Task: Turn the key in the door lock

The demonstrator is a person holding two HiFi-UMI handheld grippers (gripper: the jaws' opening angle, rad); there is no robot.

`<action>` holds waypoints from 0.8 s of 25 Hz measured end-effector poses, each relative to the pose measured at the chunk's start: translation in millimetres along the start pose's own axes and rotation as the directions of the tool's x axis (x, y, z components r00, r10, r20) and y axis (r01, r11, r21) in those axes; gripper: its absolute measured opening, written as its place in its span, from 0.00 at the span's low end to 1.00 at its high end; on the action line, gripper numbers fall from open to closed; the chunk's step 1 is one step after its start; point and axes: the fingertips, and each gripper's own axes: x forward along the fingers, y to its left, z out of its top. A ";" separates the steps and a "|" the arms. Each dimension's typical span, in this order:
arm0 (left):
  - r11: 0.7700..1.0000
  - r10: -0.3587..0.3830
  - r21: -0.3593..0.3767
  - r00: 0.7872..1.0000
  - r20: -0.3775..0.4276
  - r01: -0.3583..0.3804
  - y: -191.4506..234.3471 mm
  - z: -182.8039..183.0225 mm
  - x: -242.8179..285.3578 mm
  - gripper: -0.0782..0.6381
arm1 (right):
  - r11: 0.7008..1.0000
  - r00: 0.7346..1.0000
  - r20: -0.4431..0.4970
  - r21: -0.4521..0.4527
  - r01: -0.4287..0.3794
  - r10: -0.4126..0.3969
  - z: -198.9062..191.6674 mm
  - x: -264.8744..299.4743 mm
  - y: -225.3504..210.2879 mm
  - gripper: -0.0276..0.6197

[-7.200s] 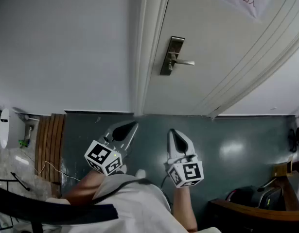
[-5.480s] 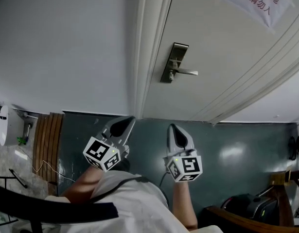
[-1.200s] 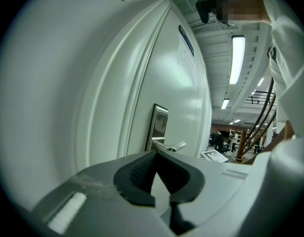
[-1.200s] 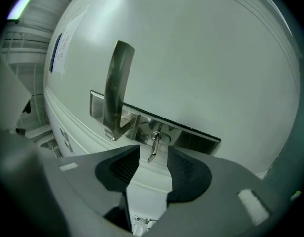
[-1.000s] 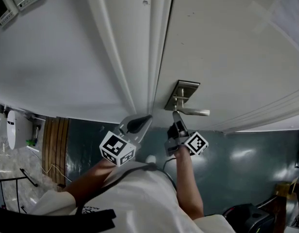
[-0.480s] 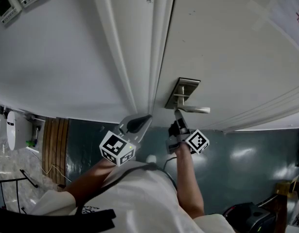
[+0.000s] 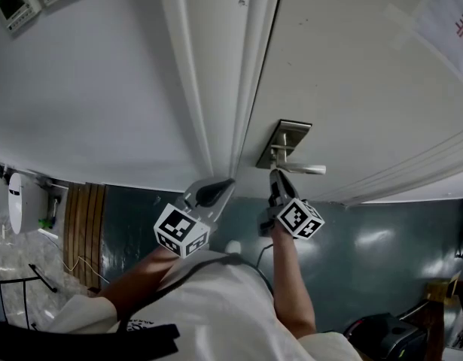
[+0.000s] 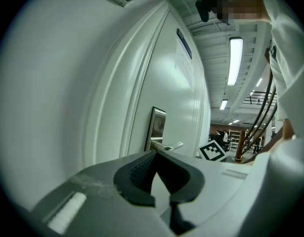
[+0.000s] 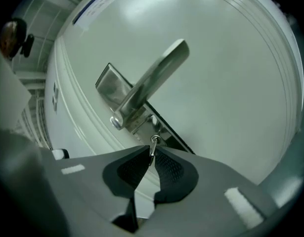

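Your right gripper (image 9: 151, 156) has just been closing and pinches the key (image 9: 153, 142). The key sits in the lock at 12 o'clock from the pads, its shaft running straight into the door (image 9: 226, 83) (so the turn is a wrist roll). The lever handle (image 9: 154, 78) lies just past it. Your left gripper (image 8: 155, 153), jaws together on nothing, sits at 9 o'clock. The door is smooth and white, the floor (image 7: 382, 239) glossy.
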 end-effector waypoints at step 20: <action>0.999 -0.039 0.009 0.999 0.008 0.039 5.0 1.4 -10.2 0.11 | 0.738 0.959 -0.014 -0.642 0.209 -0.284 -4.2 1.7 7.9 0.13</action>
